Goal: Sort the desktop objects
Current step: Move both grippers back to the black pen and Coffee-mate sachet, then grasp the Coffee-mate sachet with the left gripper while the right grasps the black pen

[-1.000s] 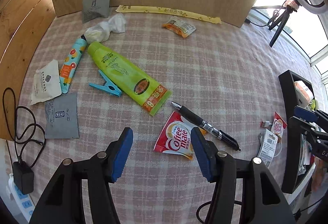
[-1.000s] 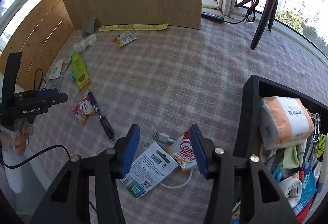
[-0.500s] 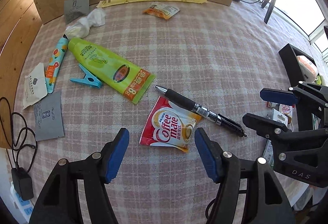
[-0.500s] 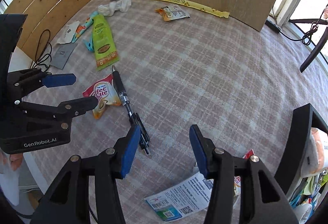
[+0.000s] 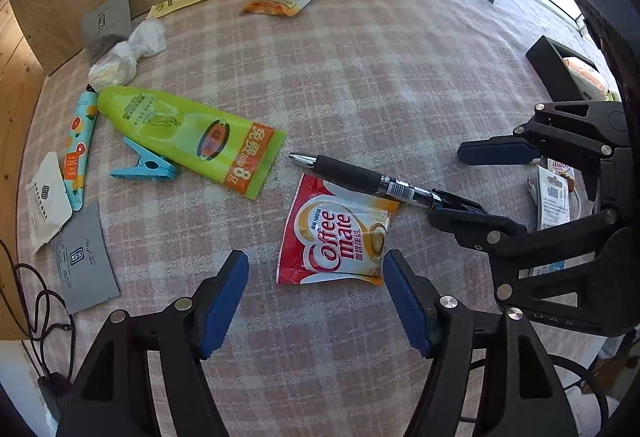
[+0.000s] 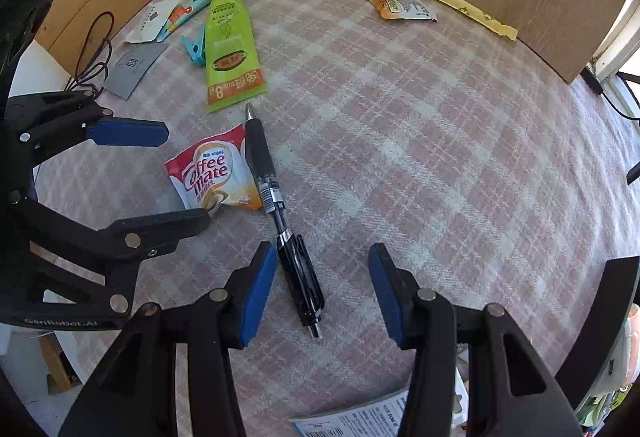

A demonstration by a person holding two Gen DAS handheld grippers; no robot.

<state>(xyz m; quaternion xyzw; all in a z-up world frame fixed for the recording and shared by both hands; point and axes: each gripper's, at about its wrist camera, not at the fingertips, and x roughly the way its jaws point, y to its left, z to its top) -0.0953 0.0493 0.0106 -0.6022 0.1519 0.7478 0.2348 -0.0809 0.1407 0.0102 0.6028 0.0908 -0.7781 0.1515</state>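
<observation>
**Two grippers poised over a pen and a creamer sachet on a checked table [image 5: 400, 77].**
Largest to smallest: the green tube [image 5: 188, 133] lies flat, soft-walled and likely to dent, best taken across its firmer shoulder. The black pen [image 6: 280, 213] is light, rigid and smooth, so it may roll; a hold across the rubber sleeve seems surest. It lies between the fingers of the right gripper [image 6: 322, 291], which stand open and grip nothing, its clip end just beside the left pad. The Coffee-mate sachet [image 5: 338, 237] is thin, limp and slick, lying partly under the pen; a pinch at a raised edge should serve. The left gripper [image 5: 316, 303] hovers just short of it, fingers opening, empty.
</observation>
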